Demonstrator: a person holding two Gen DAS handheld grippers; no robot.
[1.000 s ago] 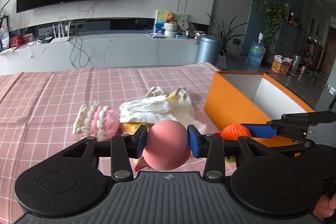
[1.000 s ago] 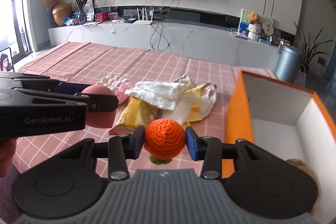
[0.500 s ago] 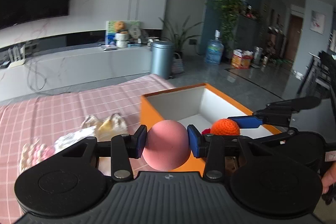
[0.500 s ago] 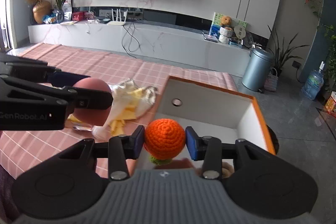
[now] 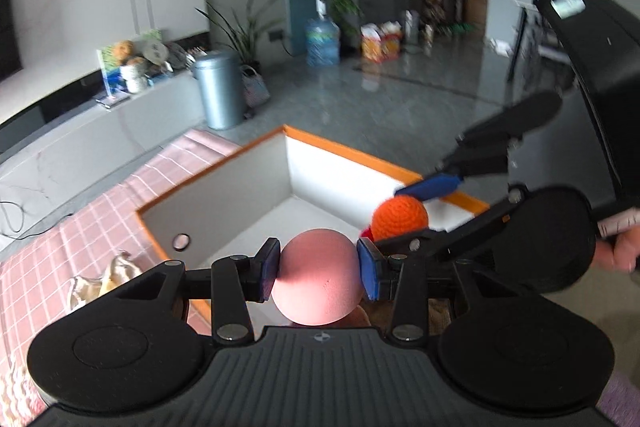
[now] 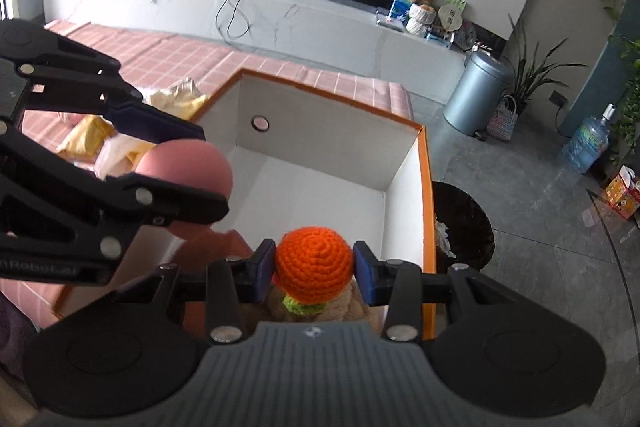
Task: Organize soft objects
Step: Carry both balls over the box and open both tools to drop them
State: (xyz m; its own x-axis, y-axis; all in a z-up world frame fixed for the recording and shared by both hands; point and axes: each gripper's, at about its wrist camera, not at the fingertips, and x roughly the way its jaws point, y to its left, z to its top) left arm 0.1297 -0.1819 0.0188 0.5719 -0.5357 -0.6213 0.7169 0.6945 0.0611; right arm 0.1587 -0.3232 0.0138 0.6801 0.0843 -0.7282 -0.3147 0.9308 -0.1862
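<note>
Now both grippers have swung from the pink tablecloth (image 6: 168, 57) to above the orange box (image 6: 427, 187). The left gripper (image 5: 318, 273) pinches the pink foam ball (image 5: 316, 277), the right gripper (image 6: 314, 273) the orange crocheted ball (image 6: 314, 265); release seems next.

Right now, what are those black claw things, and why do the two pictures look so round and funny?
They are grabbers, one in each hand of a person. Each has a tiny wide-eyed camera looking along its two fingers, which bends the picture. One picture comes from the left gripper, which squeezes a pink ball. The other comes from the right gripper, which squeezes an orange crocheted ball. Both hang over an orange box with white insides, on a table with a pink checked cloth. A brown plush toy already lies in the box. Soft yellow and white cloth things lie on the table.
</note>
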